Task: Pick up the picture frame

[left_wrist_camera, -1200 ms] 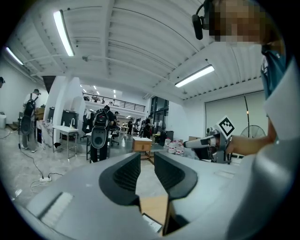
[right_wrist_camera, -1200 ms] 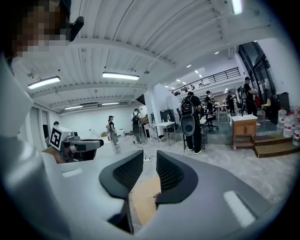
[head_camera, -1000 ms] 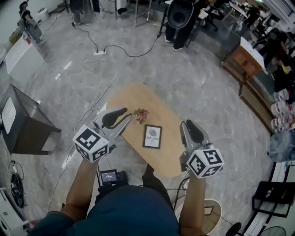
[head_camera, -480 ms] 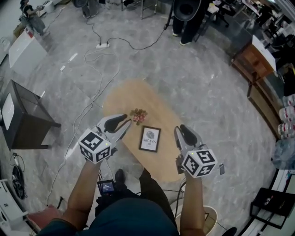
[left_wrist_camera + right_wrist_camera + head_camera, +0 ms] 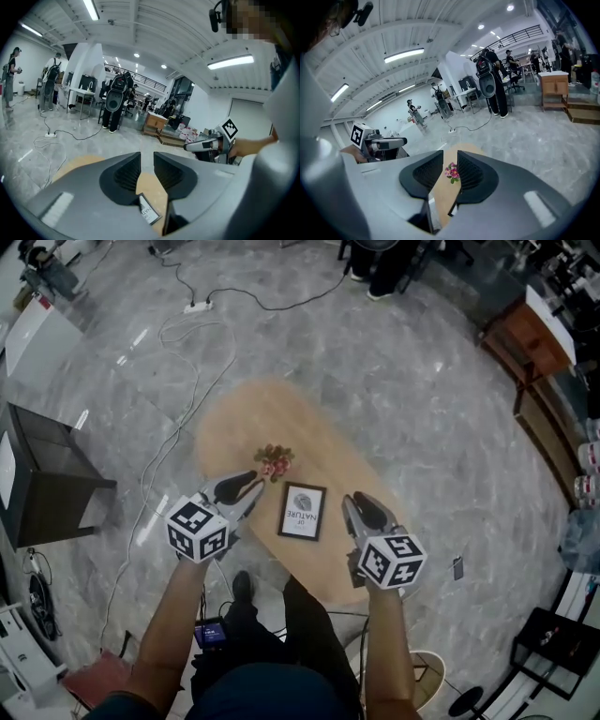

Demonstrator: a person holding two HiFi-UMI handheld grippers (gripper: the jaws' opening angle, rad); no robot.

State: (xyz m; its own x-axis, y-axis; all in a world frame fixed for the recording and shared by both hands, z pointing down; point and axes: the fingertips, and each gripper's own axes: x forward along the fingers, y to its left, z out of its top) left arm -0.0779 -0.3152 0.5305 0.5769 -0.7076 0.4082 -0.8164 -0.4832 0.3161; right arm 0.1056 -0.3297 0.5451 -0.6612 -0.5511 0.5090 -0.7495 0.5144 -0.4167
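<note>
Our left gripper point(image 5: 251, 487) and right gripper point(image 5: 351, 505) hover empty, jaws a little apart, flanking the picture frame point(image 5: 303, 512) lying flat on the wooden table point(image 5: 272, 418); we judge this the approach step, and next one must lower onto its edge.

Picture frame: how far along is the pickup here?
Done: nothing yet; the picture frame lies flat on the table. In hand: the left tool and right tool flank it, jaws slightly apart, both empty. Left: grip the frame and lift it.
</note>
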